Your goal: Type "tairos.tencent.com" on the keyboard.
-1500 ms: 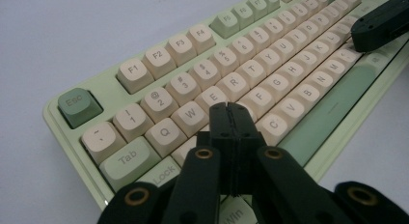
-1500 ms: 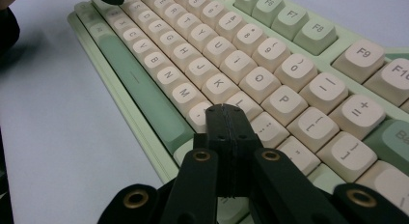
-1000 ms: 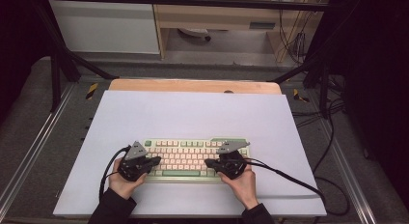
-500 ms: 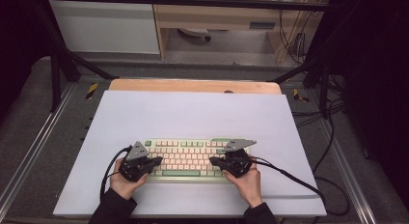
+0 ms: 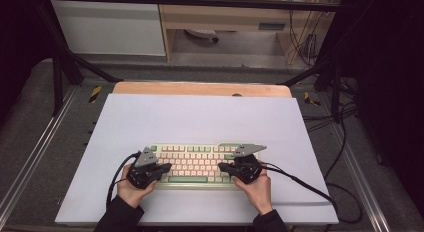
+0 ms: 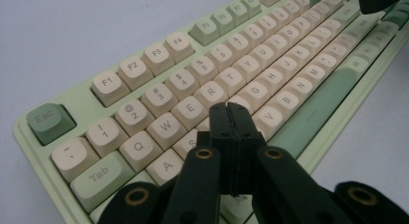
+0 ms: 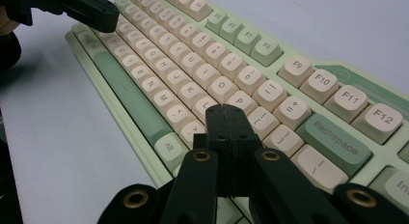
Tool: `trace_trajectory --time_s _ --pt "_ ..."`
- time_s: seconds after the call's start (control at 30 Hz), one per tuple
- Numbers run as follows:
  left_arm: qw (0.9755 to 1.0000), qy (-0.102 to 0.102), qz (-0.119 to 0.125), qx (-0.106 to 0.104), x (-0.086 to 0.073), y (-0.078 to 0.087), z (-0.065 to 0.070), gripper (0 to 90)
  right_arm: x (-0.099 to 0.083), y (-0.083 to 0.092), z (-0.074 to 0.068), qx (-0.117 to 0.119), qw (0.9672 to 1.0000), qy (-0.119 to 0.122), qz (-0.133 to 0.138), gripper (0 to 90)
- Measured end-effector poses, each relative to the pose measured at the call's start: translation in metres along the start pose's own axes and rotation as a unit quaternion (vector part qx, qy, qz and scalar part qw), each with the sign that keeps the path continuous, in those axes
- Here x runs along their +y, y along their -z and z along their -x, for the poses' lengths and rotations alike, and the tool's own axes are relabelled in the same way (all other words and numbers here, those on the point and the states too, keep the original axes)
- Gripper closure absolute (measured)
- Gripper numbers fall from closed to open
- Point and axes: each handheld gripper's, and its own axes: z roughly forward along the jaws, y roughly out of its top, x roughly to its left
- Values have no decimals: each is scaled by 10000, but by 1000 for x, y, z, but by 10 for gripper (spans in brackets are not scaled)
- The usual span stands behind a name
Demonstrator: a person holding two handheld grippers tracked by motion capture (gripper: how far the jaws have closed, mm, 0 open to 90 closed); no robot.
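Note:
A pale green keyboard (image 5: 197, 162) with cream keys lies on the white mat, near its front edge. My left gripper (image 5: 166, 167) hovers over the keyboard's left half, pointing right. In the left gripper view the left gripper (image 6: 230, 112) has its jaws pressed together with nothing between them, tips just above the keys near D and F. My right gripper (image 5: 223, 167) is over the right half, pointing left. In the right gripper view the right gripper (image 7: 226, 113) is likewise shut and empty, above the keys beside L and P. Each view shows the other gripper's black tip farther along the keyboard (image 6: 308, 45).
The white mat (image 5: 200, 117) covers most of a wooden table (image 5: 200, 88). A black cable (image 5: 300, 182) trails from the right gripper across the mat to the right edge, and another loops from the left gripper. Metal frame rails run along both sides.
The right gripper has shifted slightly to the right along the keyboard. The left gripper has kept still. Both stay shut.

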Motion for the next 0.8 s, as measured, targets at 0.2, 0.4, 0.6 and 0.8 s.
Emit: trace_trajectory --time_s 0.2,0.4,0.6,0.8 --pt "10000 -24 3 -21 3 -2 3 900 0 -1 0 4 10000 11 -4 900" --pt "10000 -37 35 -23 10 -7 8 900 0 -1 0 3 10000 -2 -26 900" --pt "10000 -73 39 -23 19 -16 15 900 0 -1 0 4 10000 3 -37 900" --pt "10000 -28 12 33 25 -23 14 900 0 0 0 1 10000 14 -12 900"
